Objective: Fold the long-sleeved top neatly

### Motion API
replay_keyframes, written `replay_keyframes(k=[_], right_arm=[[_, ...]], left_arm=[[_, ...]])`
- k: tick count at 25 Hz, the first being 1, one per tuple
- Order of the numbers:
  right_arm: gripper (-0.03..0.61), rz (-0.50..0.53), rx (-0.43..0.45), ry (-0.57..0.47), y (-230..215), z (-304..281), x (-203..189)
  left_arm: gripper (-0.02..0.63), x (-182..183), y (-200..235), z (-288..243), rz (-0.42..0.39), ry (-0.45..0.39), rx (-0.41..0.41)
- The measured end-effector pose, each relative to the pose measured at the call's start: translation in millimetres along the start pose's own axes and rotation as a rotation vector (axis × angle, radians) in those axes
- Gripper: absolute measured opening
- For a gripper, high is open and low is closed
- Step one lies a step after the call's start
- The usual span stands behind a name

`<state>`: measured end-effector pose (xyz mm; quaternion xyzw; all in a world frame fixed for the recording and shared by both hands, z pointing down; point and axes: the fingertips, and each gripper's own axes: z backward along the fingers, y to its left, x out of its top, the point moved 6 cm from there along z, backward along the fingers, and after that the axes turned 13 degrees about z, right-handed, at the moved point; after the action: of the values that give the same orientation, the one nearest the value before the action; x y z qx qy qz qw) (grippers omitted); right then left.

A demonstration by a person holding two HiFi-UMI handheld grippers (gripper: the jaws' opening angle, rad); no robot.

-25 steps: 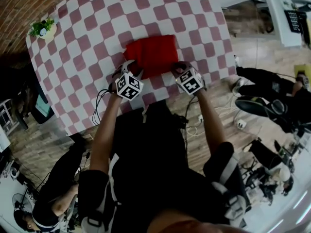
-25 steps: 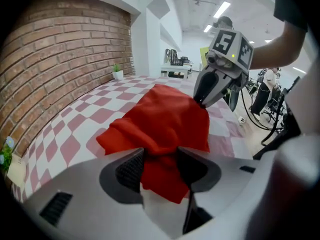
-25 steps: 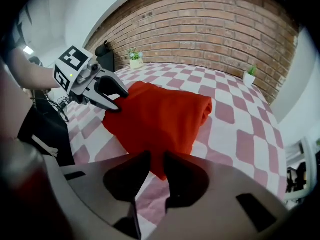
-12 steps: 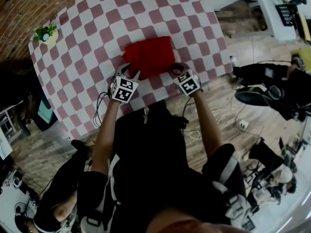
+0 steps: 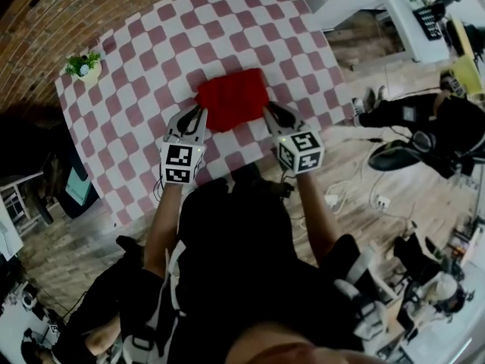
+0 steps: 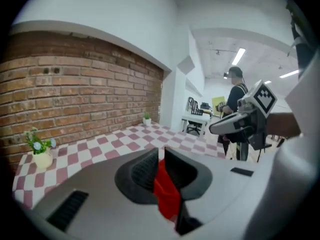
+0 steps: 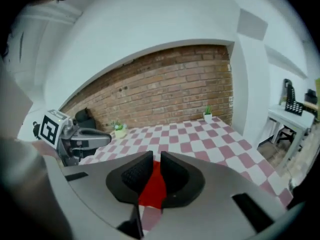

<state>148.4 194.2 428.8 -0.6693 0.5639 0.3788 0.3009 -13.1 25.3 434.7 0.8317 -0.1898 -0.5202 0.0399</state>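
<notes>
Your checked table (image 5: pixel 151 59)
A red top (image 5: pixel 231 99) lies toward your edge; a potted plant (image 5: pixel 85 65) stands at the far-left corner.

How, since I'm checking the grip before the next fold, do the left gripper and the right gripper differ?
The left gripper pinches the near left corner of the red top; the right gripper pinches its near right corner. In the left gripper view the cloth bunches and hangs below the jaws; in the right gripper view it spreads flatter. Shared: both sets of jaws have just been closing, with red cloth between them.
</notes>
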Motion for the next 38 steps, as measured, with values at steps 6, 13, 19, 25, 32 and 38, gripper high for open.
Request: replay_keyframes(k=[6, 13, 19, 25, 32, 38], right_arm=[[0.02, 0.004, -0.11, -0.133, 16, 33, 53], [0.014, 0.021, -0.177, -0.231, 44, 74, 81], [0.014, 0.013, -0.2, -0.26, 57, 91, 83], [0.009, 0.016, -0.217, -0.238, 62, 91, 78], [0.009, 0.032, -0.205, -0.239, 65, 88, 84], [0.009, 0.015, -0.22, -0.229, 63, 87, 82]], left_arm=[[0.008, 59, -16, 59, 0.001, -0.236, -0.004], [0.008, 85, -38, 107, -0.041, -0.359, 0.041], [0.008, 82, -48, 117, 0.049, -0.38, 0.036], [0.008, 75, -49, 116, 0.038, -0.371, 0.048], [0.008, 75, -47, 116, 0.047, -0.368, 0.049], [0.008, 75, -44, 116, 0.057, -0.373, 0.055]])
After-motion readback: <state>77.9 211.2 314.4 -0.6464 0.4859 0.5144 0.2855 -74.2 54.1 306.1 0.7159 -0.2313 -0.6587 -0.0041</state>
